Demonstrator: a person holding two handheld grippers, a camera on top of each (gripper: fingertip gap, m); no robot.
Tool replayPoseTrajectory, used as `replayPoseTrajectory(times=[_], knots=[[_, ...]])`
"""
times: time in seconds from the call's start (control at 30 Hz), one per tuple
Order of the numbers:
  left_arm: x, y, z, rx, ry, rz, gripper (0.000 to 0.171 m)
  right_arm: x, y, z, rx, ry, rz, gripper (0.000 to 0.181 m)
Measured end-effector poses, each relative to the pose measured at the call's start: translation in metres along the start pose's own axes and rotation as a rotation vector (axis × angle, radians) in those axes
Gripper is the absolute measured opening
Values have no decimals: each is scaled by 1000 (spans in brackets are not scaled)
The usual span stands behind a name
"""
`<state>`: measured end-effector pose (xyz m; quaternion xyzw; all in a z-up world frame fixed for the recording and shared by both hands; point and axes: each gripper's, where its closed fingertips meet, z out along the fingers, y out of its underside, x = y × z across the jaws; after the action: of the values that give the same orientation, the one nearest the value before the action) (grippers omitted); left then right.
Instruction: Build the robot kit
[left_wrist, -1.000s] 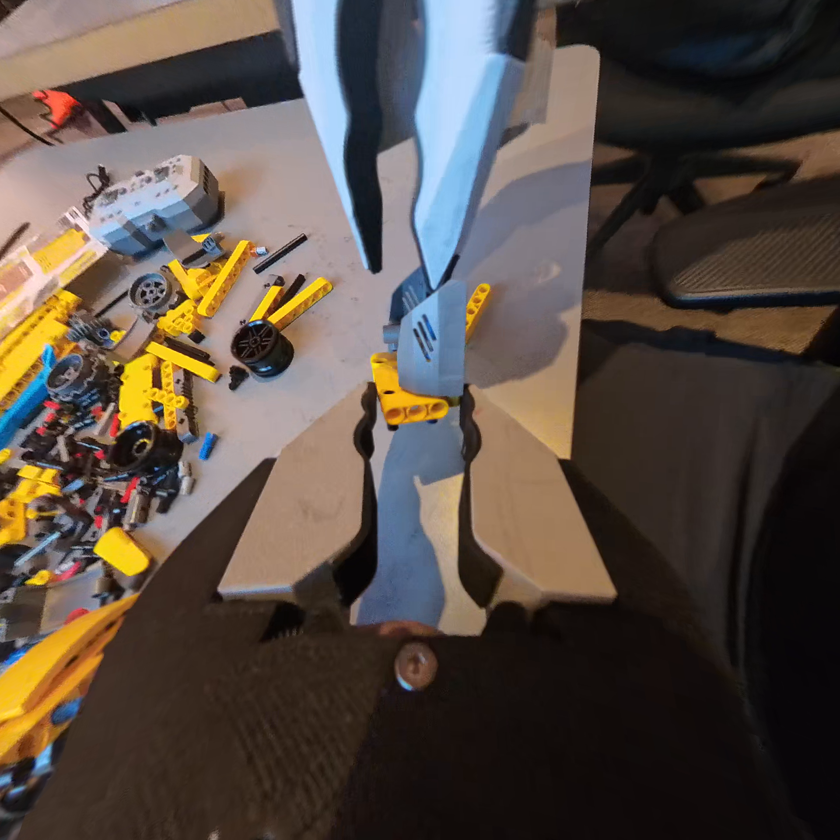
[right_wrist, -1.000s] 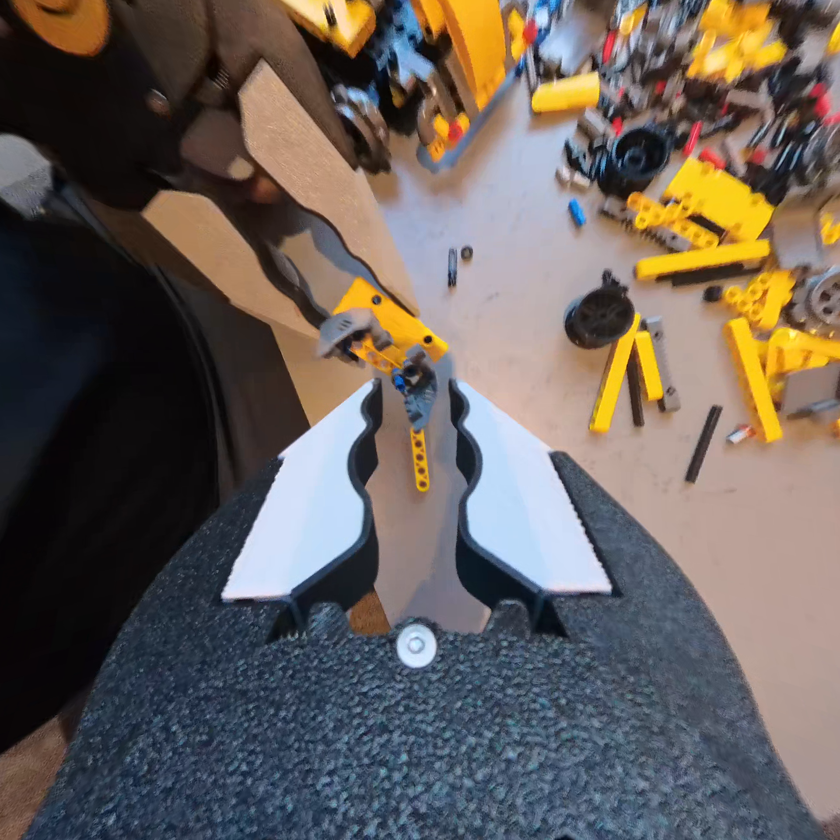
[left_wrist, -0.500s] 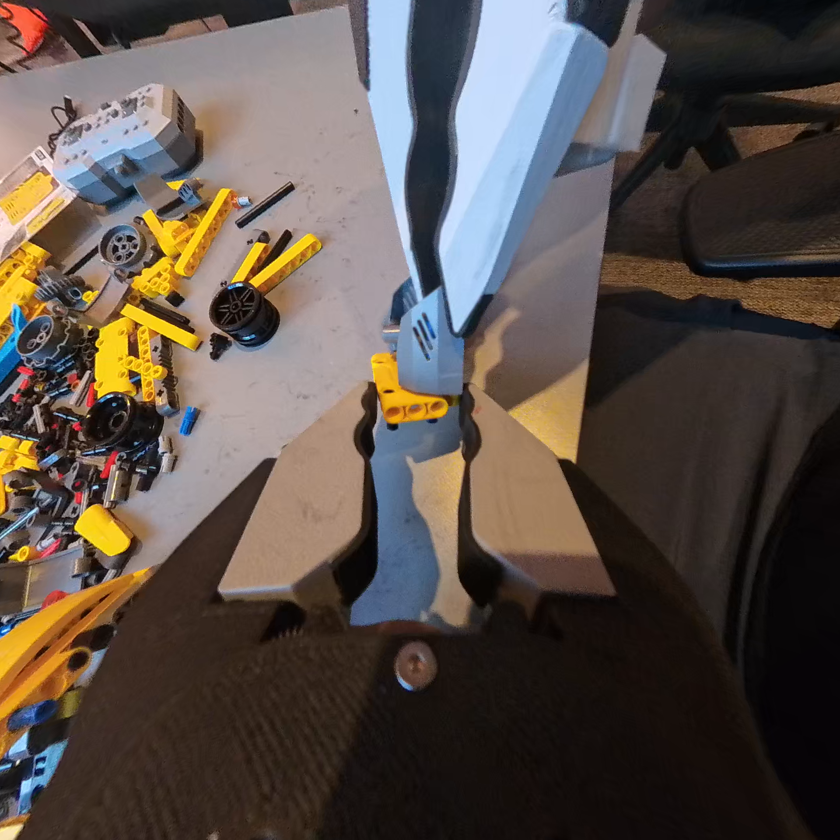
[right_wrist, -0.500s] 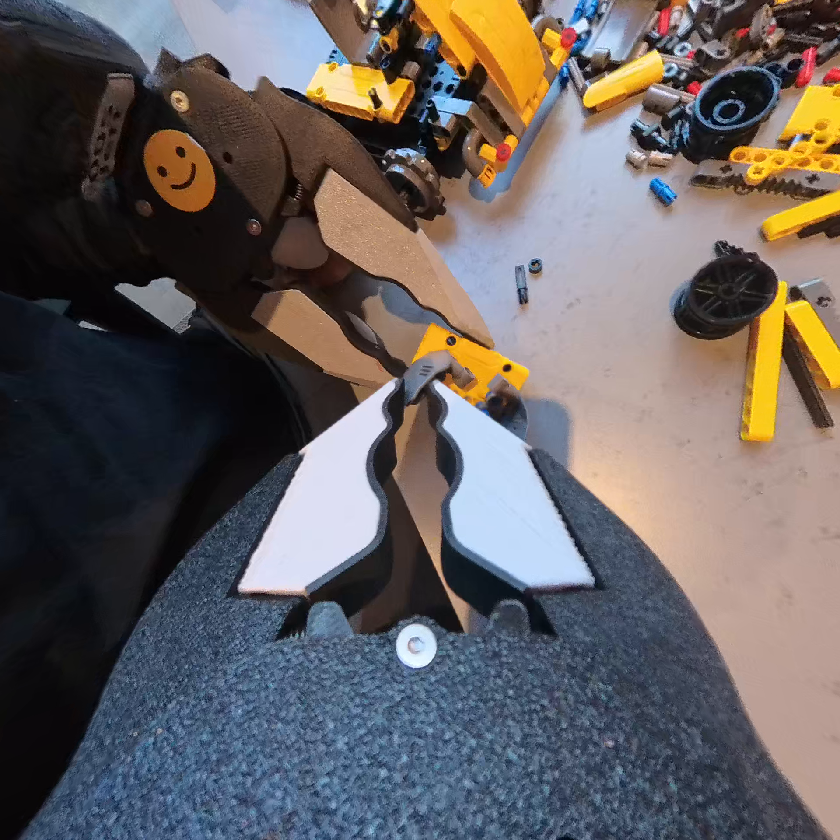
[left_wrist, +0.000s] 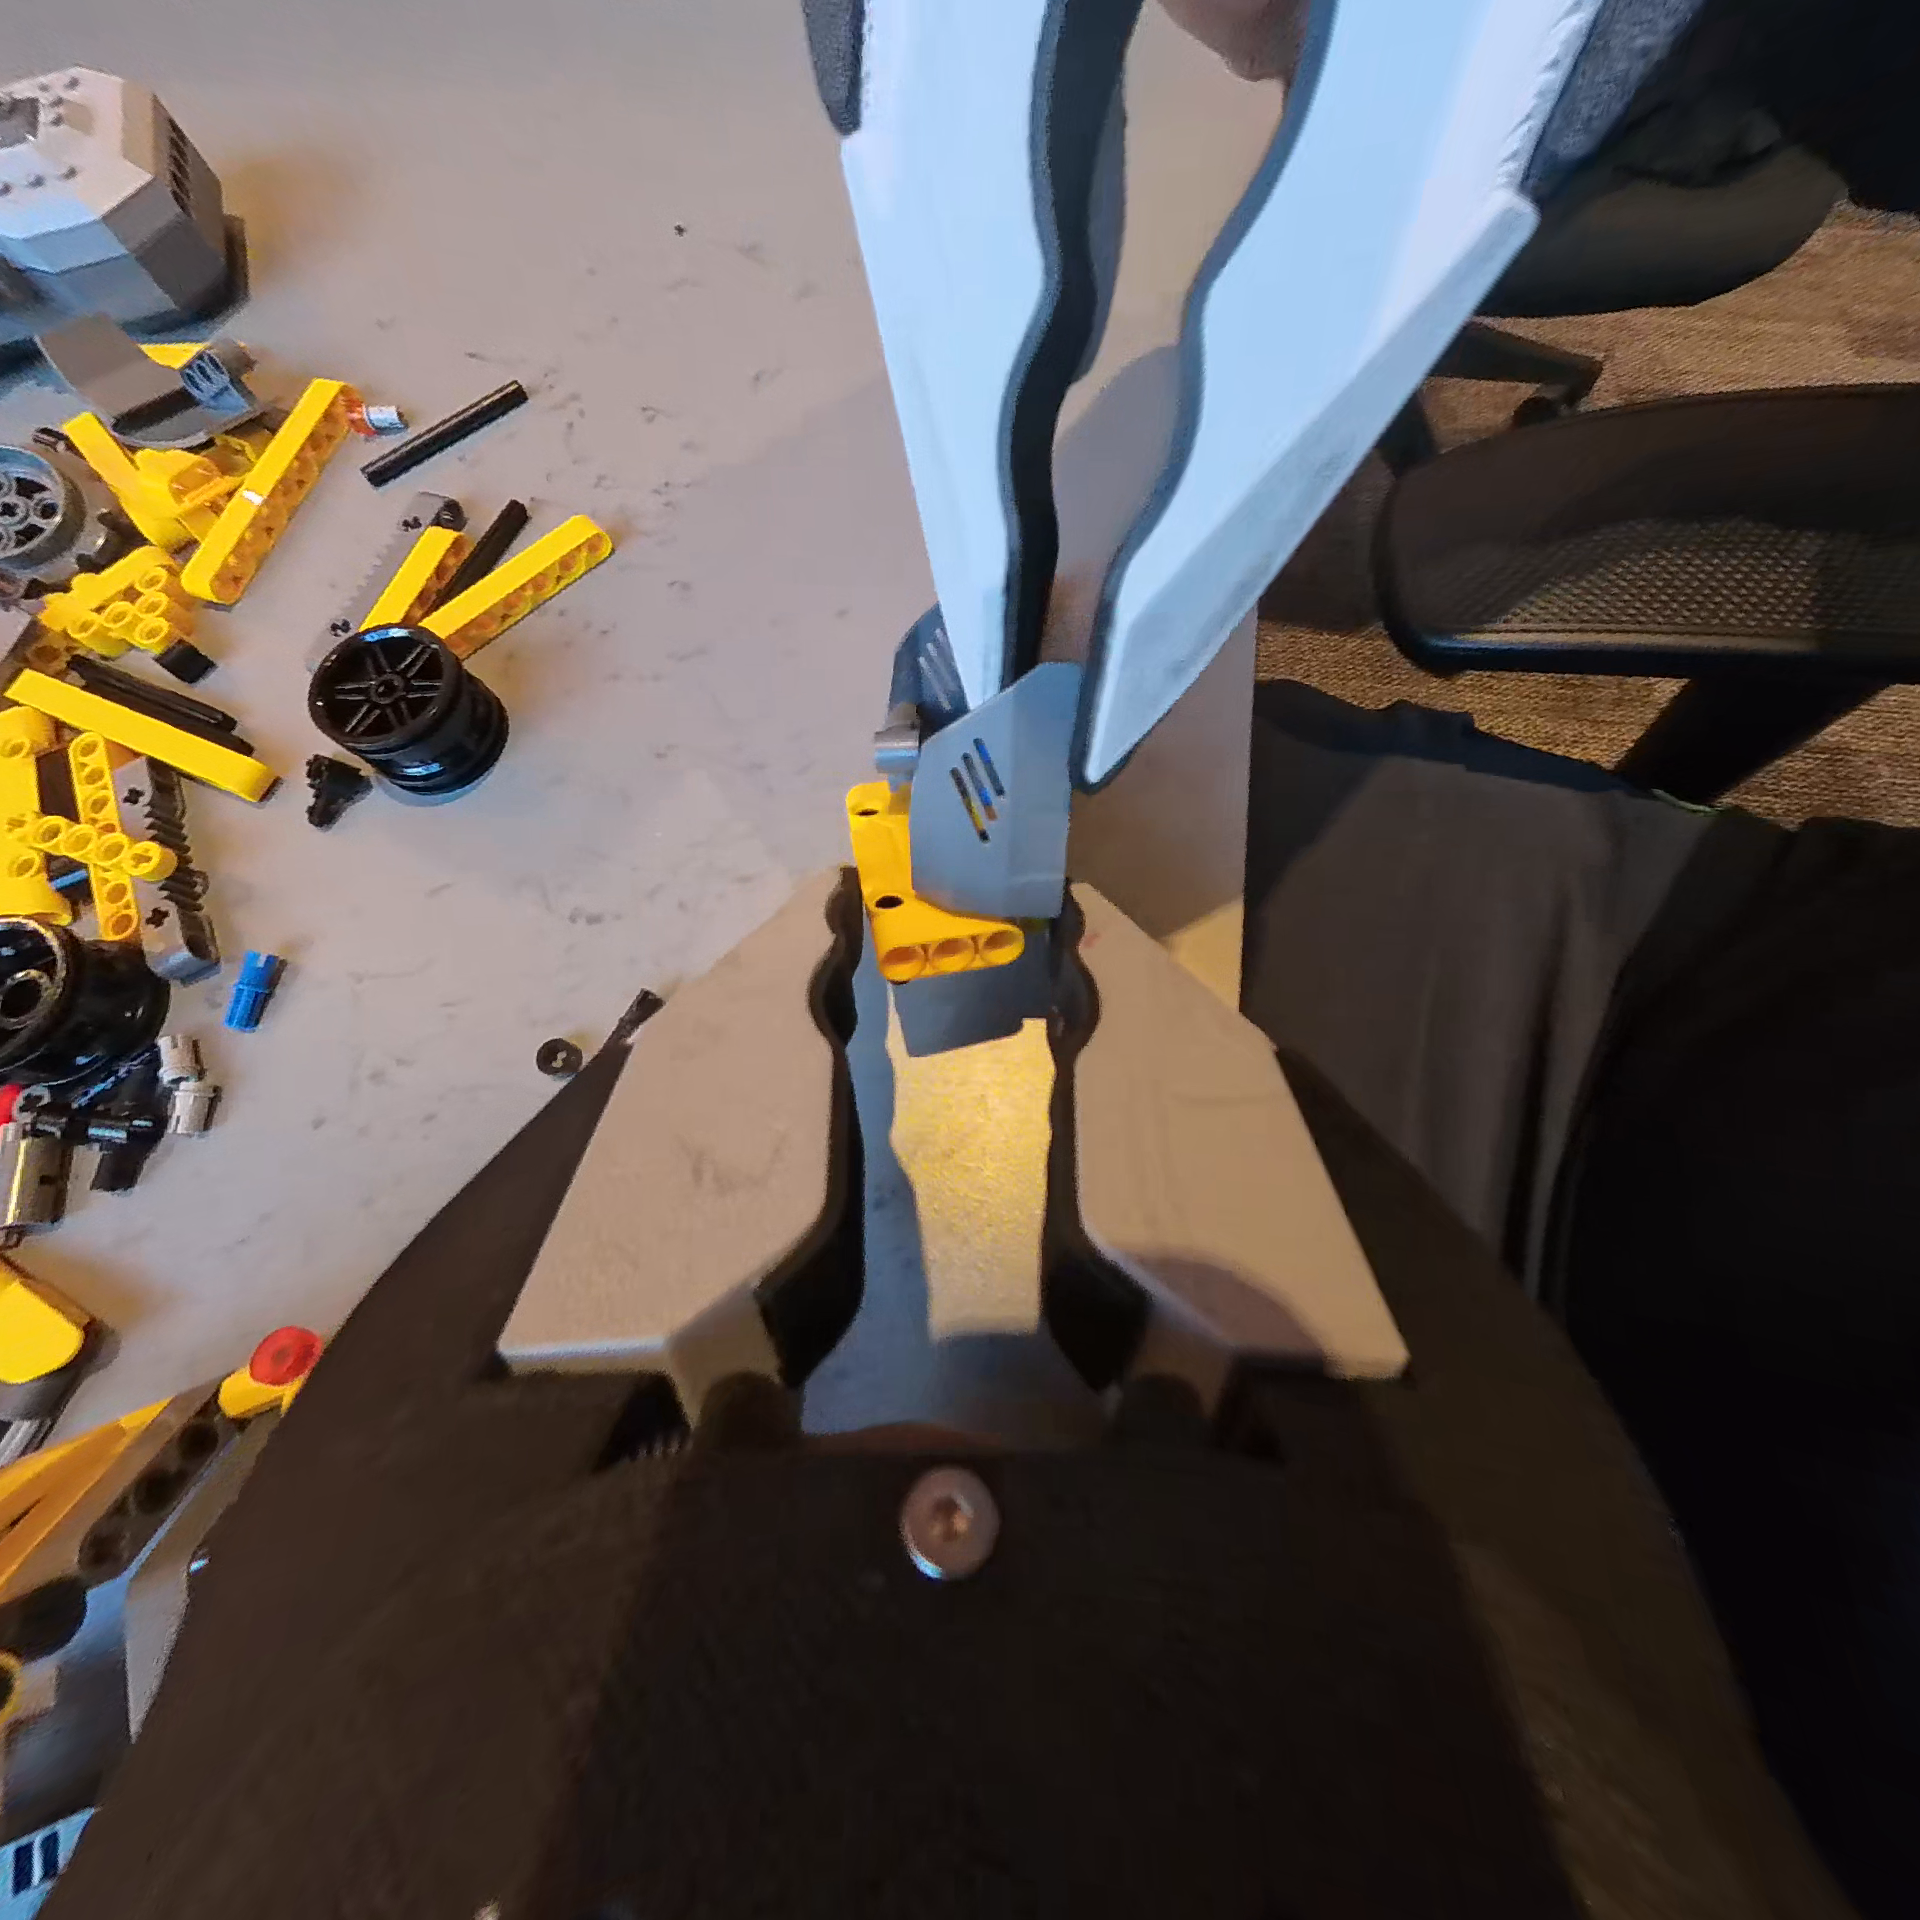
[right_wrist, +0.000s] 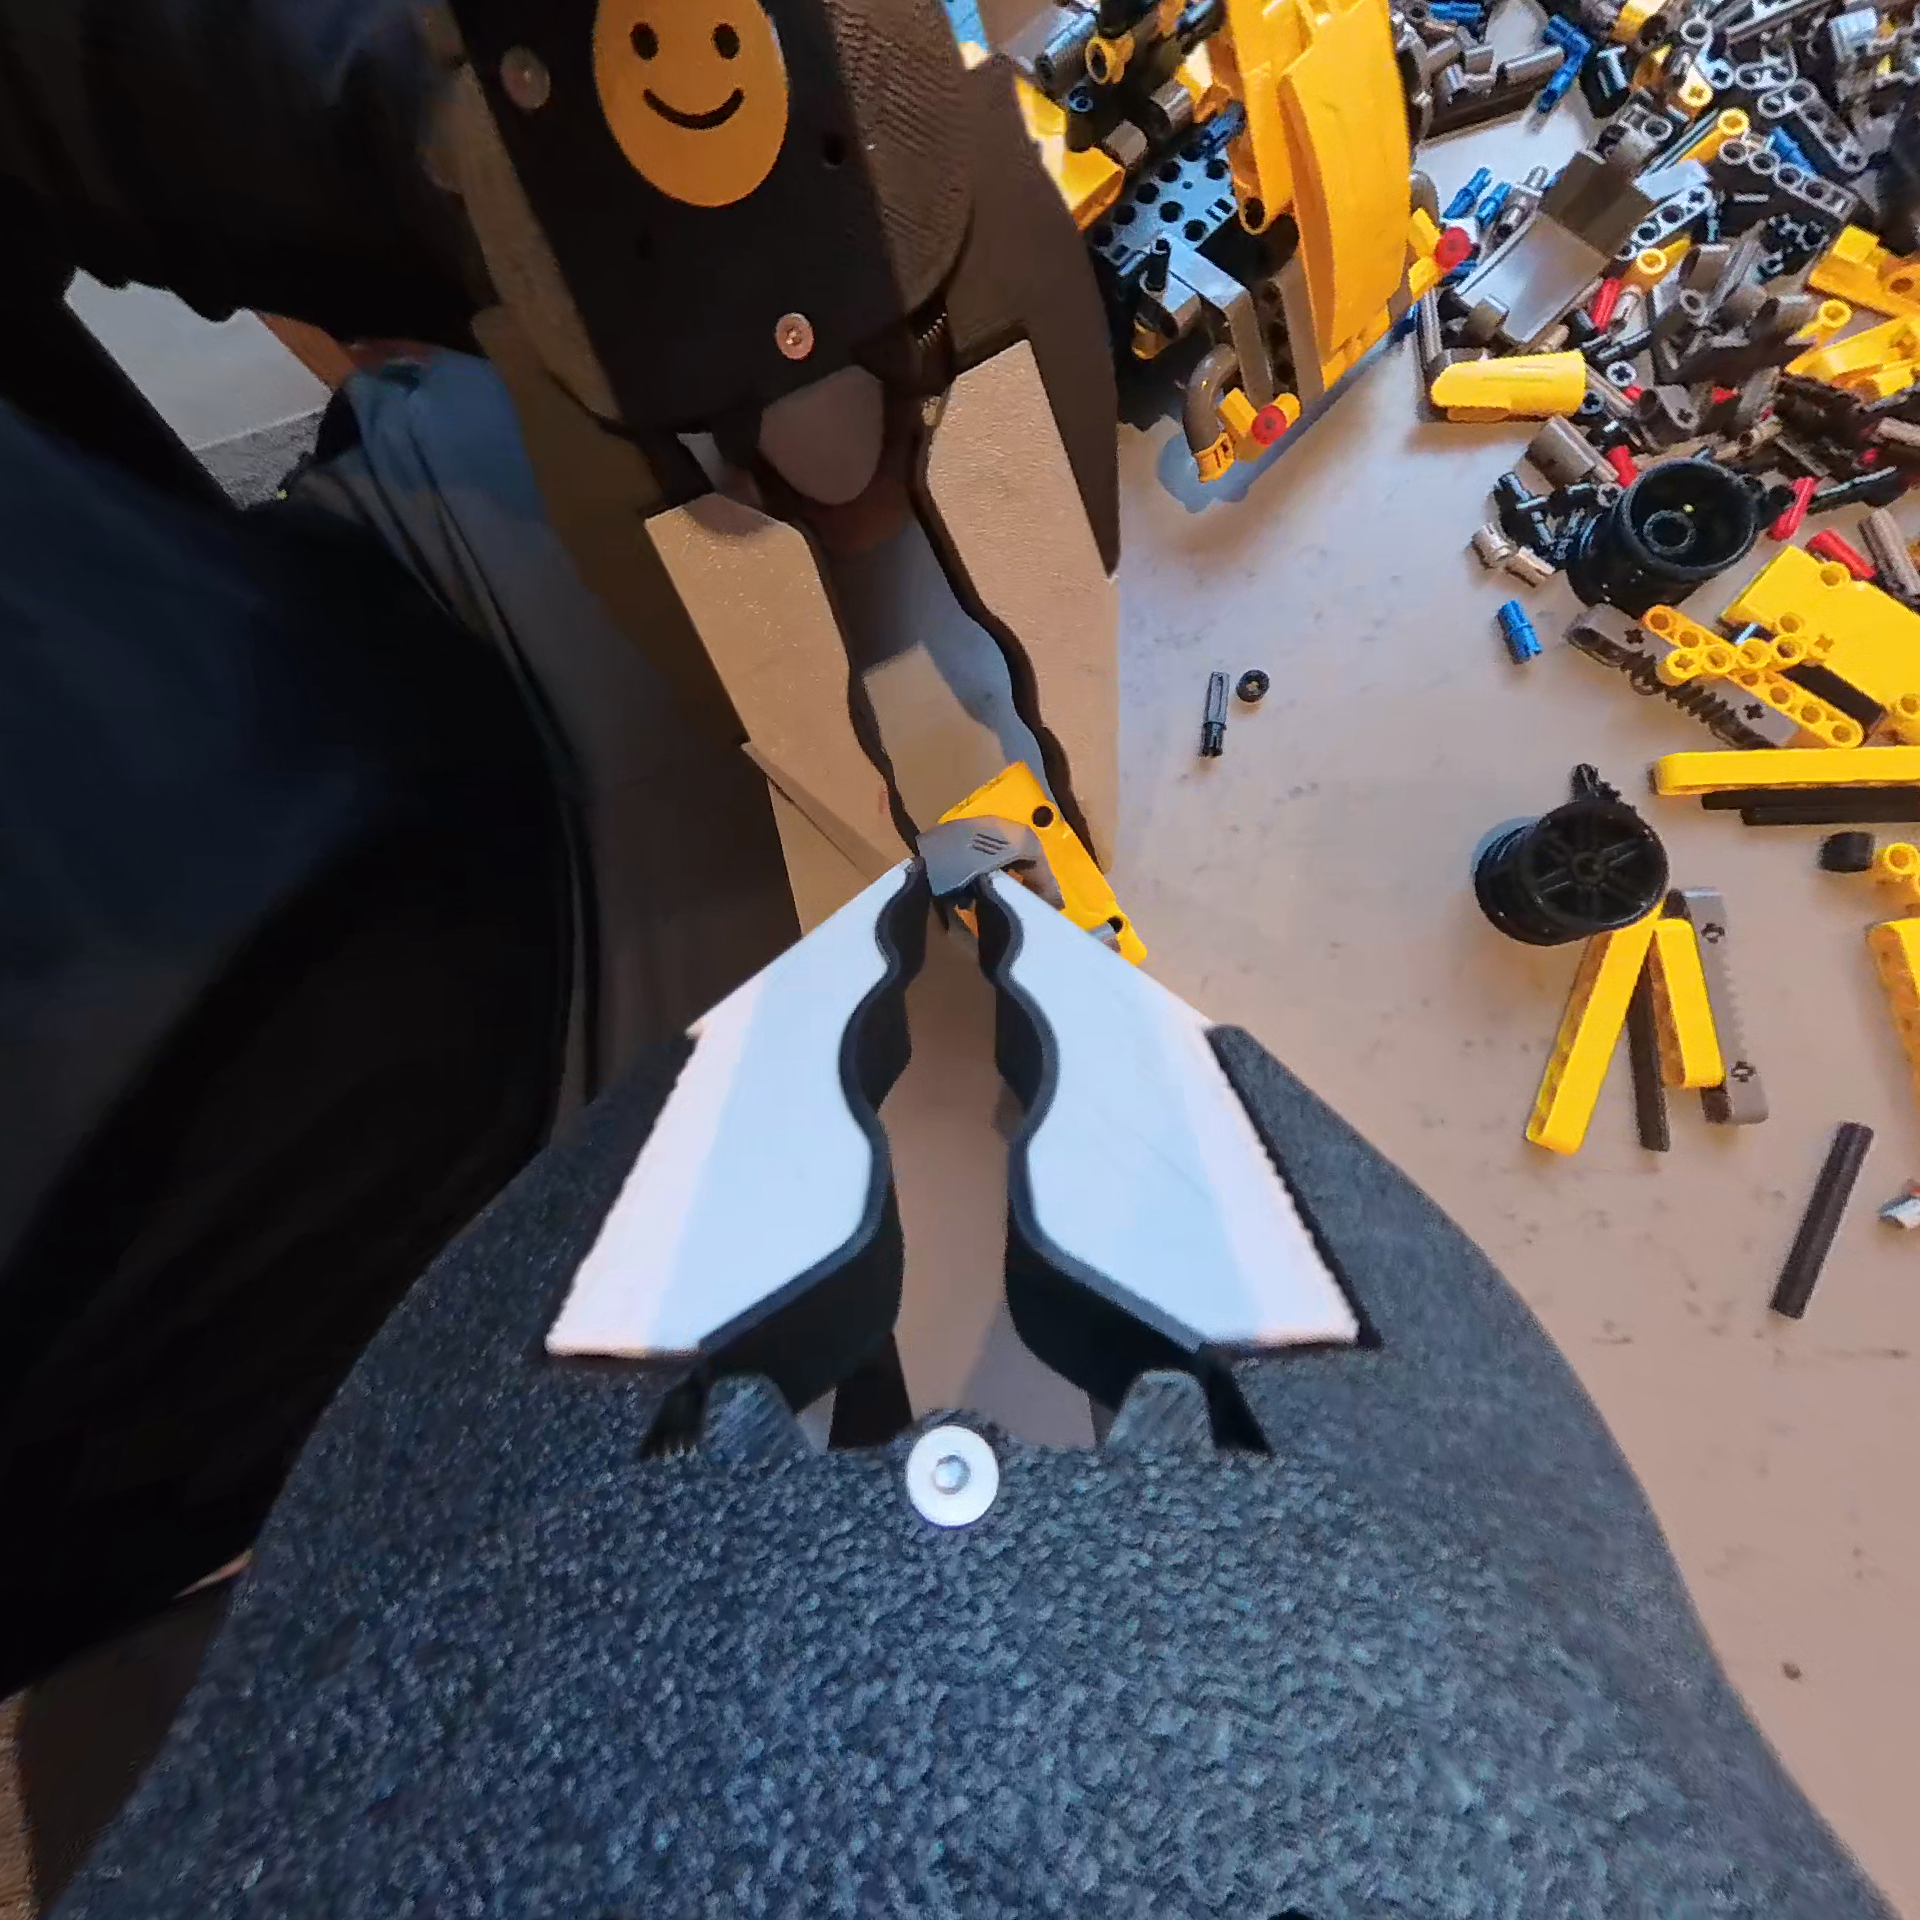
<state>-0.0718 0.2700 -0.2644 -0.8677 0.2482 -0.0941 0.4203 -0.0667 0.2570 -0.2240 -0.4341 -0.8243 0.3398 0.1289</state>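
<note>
Table: your pale grey tabletop (left_wrist: 675, 208) carries a spread of loose yellow, black and grey plastic building pieces (right_wrist: 1714, 343)
Left gripper: your grey-fingered left gripper (left_wrist: 951, 930) is clamped on a small yellow holed plastic block (left_wrist: 925, 940), held above the table's near edge
Right gripper: your white-fingered right gripper (right_wrist: 961, 899) pinches the grey angled plastic panel (left_wrist: 992, 800) fixed to that block
Nearby: a black spoked plastic wheel (left_wrist: 400, 707) lies on the table, well apart
</note>
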Motion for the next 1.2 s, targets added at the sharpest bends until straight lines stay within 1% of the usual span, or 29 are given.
replayPoseTrajectory(times=[0.1, 0.17, 0.2, 0.23, 0.27, 0.3, 0.37, 0.43, 0.5, 0.6, 0.67, 0.83, 0.9, 1.03, 1.1, 1.13, 1.2], knots=[[1, 0, 0, 4, 10, 2, 35, 0, 1, -1, 6, -6, -16, 9], [0, -1, -1, 7, 0, 1, 35, 1, 0, -2, 23, -34, 90, 9], [-1, 1, -1, -3, -12, 8, 35, 3, -1, -3, 38, -51, 152, 16], [-3, 3, 0, -17, -36, 23, 35, 6, -4, -5, 59, -56, 210, 36], [-4, 6, 1, -38, -62, 41, 34, 7, -6, -7, 80, -66, 258, 41], [-5, 9, 2, -63, -84, 62, 34, 7, -9, -9, 100, -82, 290, 40], [-4, 8, 4, -65, -99, 92, 34, 7, -12, -9, 119, -75, 313, 42], [-4, 9, 4, -67, -94, 81, 34, 8, -9, -3, 88, -39, 312, 45], [-4, 9, 4, -66, -84, 66, 34, 7, -7, 3, 50, 10, 221, 45], [-1, 9, 3, -61, -60, 70, 34, 5, -8, 7, 25, 90, 10, 42], [1, 9, 4, -65, -38, 76, 34, 9, -6, 8, -1, 137, -39, 36], [-5, 10, 3, -69, -68, 53, 34, 6, 1, 11, -27, 146, 104, 36], [-9, 10, 3, -70, -99, 52, 34, 3, 0, 15, 11, 179, 179, 27], [-16, 10, 2, -74, -180, 66, 34, 2, 1, 19, 81, 188, 348, 31], [-16, 9, 2, -73, -198, 84, 34, 4, 2, 22, 102, 178, 387, 35], [-16, 9, 2, -73, -203, 88, 34, 3, 1, 23, 114, 162, 389, 31], [-17, 10, 2, -74, -206, 81, 34, 4, 0, 23, 121, 158, 388, 32]])
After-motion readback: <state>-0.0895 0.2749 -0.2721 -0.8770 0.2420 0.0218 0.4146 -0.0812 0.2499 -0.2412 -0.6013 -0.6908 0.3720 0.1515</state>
